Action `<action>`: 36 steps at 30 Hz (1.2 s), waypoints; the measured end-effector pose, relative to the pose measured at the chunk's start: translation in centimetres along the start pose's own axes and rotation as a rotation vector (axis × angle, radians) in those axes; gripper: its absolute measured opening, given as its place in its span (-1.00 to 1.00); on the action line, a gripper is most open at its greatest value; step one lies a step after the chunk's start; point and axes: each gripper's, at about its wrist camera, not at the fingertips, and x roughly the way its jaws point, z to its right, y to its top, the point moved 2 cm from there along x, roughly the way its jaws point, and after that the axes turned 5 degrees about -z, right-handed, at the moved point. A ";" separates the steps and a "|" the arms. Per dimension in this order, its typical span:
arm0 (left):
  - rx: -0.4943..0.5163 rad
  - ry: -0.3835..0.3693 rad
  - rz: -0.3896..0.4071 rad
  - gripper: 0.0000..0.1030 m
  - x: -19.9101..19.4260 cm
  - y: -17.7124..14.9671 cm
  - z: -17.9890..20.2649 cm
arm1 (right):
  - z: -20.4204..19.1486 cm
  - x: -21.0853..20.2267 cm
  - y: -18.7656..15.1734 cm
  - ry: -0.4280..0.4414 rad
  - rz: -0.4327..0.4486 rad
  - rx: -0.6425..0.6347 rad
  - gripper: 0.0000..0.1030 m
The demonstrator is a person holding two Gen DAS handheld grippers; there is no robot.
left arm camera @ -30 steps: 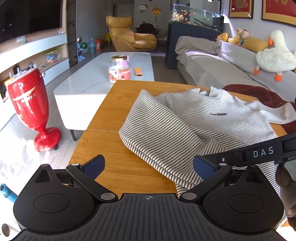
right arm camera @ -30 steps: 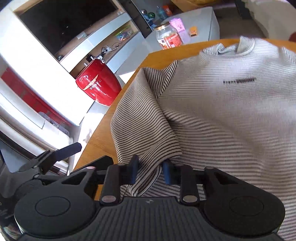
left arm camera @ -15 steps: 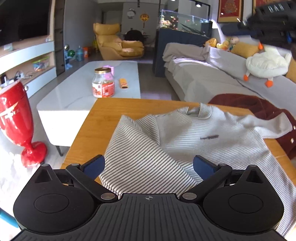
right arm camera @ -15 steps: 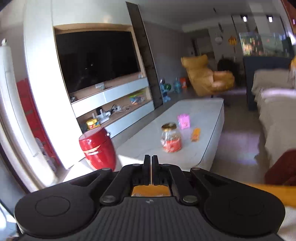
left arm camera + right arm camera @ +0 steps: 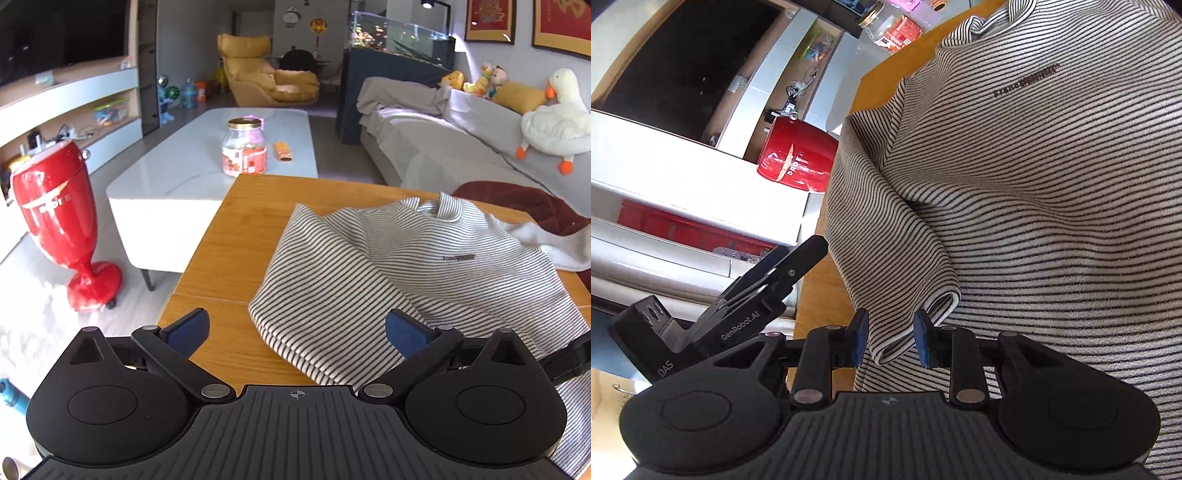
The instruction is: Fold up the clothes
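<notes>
A black-and-white striped long-sleeve shirt [image 5: 406, 266] lies front up on the wooden table [image 5: 240, 229], collar at the far side. Its left sleeve is folded in across the body. My left gripper [image 5: 295, 326] hovers wide open over the shirt's near left edge, holding nothing. In the right wrist view the shirt [image 5: 1034, 166] fills the frame. There my right gripper [image 5: 891, 338] is low over it, partly open. The sleeve cuff [image 5: 938, 306] sits loosely between its blue pads. The right wrist view also shows the left gripper's body [image 5: 757, 295] at the table edge.
Beyond the table's far left corner stands a white coffee table [image 5: 184, 173] with a glass jar [image 5: 244, 147]. A red goblet-shaped stand [image 5: 55, 206] is on the floor to the left. A dark red cloth [image 5: 517, 203] and a grey sofa [image 5: 424, 147] lie to the right.
Half a second ago my right gripper was shut and raised, facing the room. Now it is down at the shirt with its jaws apart around the cuff. The left gripper stayed open.
</notes>
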 end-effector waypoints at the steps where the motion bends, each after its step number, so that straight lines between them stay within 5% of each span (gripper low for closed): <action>1: -0.009 0.002 0.005 1.00 -0.3 -0.1 -0.3 | -0.4 0.6 0.0 -0.016 0.006 -0.020 -0.50; 4: -0.035 0.012 0.017 1.00 -1.0 0.0 -1.1 | -2.3 1.4 0.2 -0.069 0.064 -0.137 -0.50; 7: -0.051 0.012 0.026 1.00 -1.4 0.1 -1.4 | -5.1 -0.9 2.1 -0.107 0.200 -0.285 -0.98; 13: 0.036 -0.051 0.051 1.00 -1.4 0.5 0.3 | -10.5 -6.7 6.1 -0.157 0.450 -0.525 -1.00; 18: 0.115 -0.104 0.068 1.00 -1.5 0.3 1.6 | -9.3 -9.0 5.3 -0.148 0.327 -0.514 -0.82; 23: 0.370 -0.150 0.019 1.00 -1.8 -2.4 5.9 | -4.7 -6.9 1.3 -0.364 0.312 -0.539 -0.54; 25: 0.448 -0.141 -0.005 0.99 -1.6 -3.5 7.2 | -3.6 -6.8 0.4 -0.379 0.311 -0.518 -0.41; 26: 0.486 -0.137 -0.017 0.90 -1.5 -4.0 7.8 | -3.0 -6.7 -0.1 -0.381 0.309 -0.504 -0.37; 30: 0.552 -0.093 -0.048 -0.03 -0.5 -5.3 8.5 | -2.1 -6.2 -2.1 -0.341 0.271 -0.470 -0.35; 36: 0.465 -0.144 -0.015 -0.48 -1.2 -4.4 7.6 | -1.2 -4.7 -3.7 -0.231 0.229 -0.377 -0.34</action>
